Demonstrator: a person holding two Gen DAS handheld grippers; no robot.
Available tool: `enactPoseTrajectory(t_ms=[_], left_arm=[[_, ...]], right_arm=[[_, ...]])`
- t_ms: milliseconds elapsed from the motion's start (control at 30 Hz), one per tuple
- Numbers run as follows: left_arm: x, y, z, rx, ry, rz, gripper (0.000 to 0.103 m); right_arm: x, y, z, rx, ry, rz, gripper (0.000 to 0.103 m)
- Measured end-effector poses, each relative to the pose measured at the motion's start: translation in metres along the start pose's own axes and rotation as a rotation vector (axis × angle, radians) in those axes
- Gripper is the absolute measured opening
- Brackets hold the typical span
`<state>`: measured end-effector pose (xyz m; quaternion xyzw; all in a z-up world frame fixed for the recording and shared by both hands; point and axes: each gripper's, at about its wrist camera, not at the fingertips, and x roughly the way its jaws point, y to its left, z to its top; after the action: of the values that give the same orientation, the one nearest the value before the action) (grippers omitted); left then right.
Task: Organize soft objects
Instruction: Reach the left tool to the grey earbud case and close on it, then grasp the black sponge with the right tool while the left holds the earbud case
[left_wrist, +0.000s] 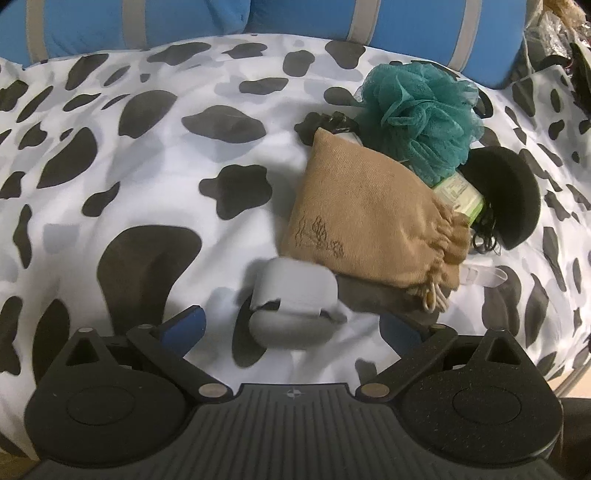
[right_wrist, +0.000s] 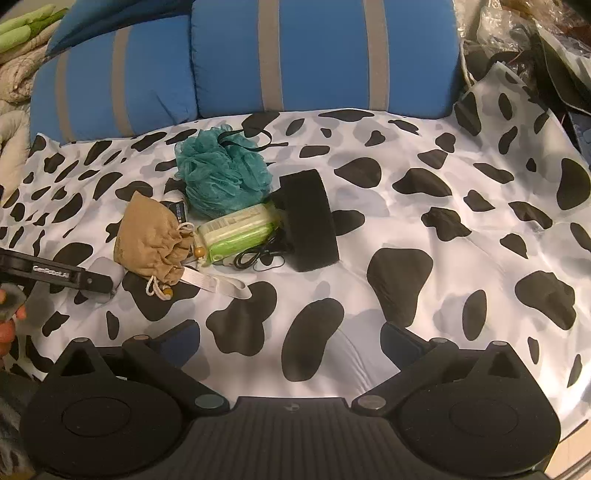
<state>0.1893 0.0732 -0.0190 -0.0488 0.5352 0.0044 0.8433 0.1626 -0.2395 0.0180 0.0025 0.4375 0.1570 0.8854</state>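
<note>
2 grippers spread wide: left gripper (left_wrist: 291, 325) straddles a grey pouch (left_wrist: 295, 302), ready to pinch; right gripper (right_wrist: 288, 343) hovers empty.

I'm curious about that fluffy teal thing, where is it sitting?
The teal bath pouf lies on the cow-print sheet, left of centre in the right wrist view, behind the green packet and beside the black sponge.

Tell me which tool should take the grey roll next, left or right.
Left. The left tool is open with the grey roll lying right between its fingers. The right tool is open over bare cow-print sheet, well away from the pile.
</note>
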Motion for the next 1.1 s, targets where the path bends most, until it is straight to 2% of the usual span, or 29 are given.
enactPoseTrajectory(t_ms=[67, 100, 200, 300, 533, 733, 1100], left_arm=[[0.005, -0.002, 0.003, 0.007, 0.001, 0.003, 0.097], [0.007, -0.004, 0.005, 0.015, 0.003, 0.004, 0.089], [0.015, -0.008, 0.008, 0.045, 0.009, 0.03, 0.087], [0.02, -0.009, 0.01, 0.058, 0.009, 0.025, 0.08], [0.02, -0.012, 0.007, 0.099, -0.015, 0.056, 0.052], [0.011, -0.01, 0.006, 0.082, -0.026, 0.051, 0.05], [-0.023, -0.005, 0.008, 0.032, -0.124, 0.044, 0.05]], right_arm=[[0.001, -0.003, 0.002, 0.008, 0.001, -0.004, 0.103], [0.001, -0.005, 0.003, 0.012, -0.002, -0.005, 0.103], [0.0, -0.01, 0.006, 0.017, -0.011, -0.003, 0.103], [0.0, -0.016, 0.007, 0.02, -0.017, -0.007, 0.103], [-0.001, -0.027, 0.01, 0.017, -0.039, -0.007, 0.103], [0.001, -0.036, 0.013, 0.002, -0.047, -0.015, 0.103], [0.015, -0.031, 0.023, -0.104, -0.053, -0.03, 0.103]])
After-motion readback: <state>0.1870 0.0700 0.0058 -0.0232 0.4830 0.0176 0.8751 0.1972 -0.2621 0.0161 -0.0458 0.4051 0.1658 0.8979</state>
